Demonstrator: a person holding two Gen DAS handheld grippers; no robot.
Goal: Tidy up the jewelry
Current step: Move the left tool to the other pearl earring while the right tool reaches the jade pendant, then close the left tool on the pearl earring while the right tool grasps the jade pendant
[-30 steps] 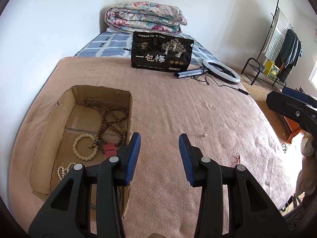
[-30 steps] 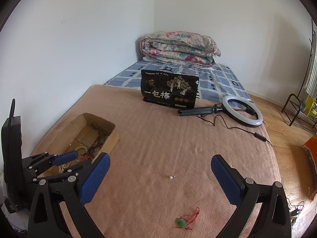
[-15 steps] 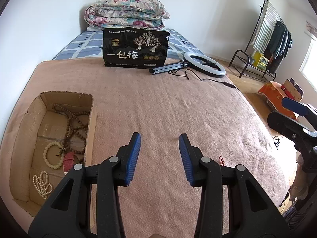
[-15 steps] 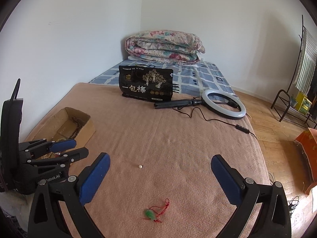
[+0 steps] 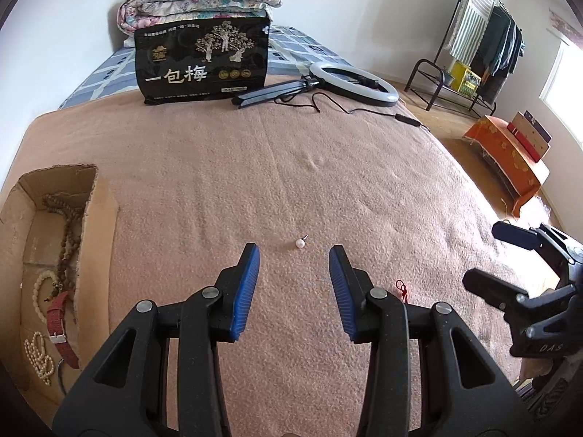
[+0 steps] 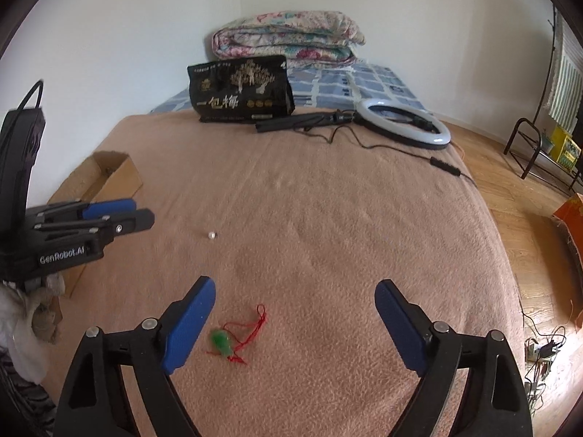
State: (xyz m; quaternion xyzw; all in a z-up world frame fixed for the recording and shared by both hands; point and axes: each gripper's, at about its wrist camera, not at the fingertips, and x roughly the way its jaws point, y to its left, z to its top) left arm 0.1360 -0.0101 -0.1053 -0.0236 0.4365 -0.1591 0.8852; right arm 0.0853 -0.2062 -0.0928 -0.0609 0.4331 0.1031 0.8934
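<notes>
Bedroom; the work surface is a bed under a pinkish-brown blanket (image 5: 328, 182).

Left gripper (image 5: 294, 251): jaws parted, holding nothing, aimed at the pearl stud (image 5: 300, 243), which lies on the blanket just ahead of and between the tips. Judgement: lined up for that pickup.

Right gripper (image 6: 294, 289): jaws spread wide, empty, hovering above the green pendant on red cord (image 6: 233, 338), which lies nearer its left finger. Judgement: staged for the second loose piece.

Cardboard box (image 5: 105, 215): to the left gripper's left, presumably the collection point.

View differences: only the left wrist view looks into the box, showing bead strands, a pale bracelet and a red strap; the pendant's green body shows only from the right wrist. Far ahead of both grippers: black bag (image 6: 240, 91), ring light (image 6: 402, 123).
</notes>
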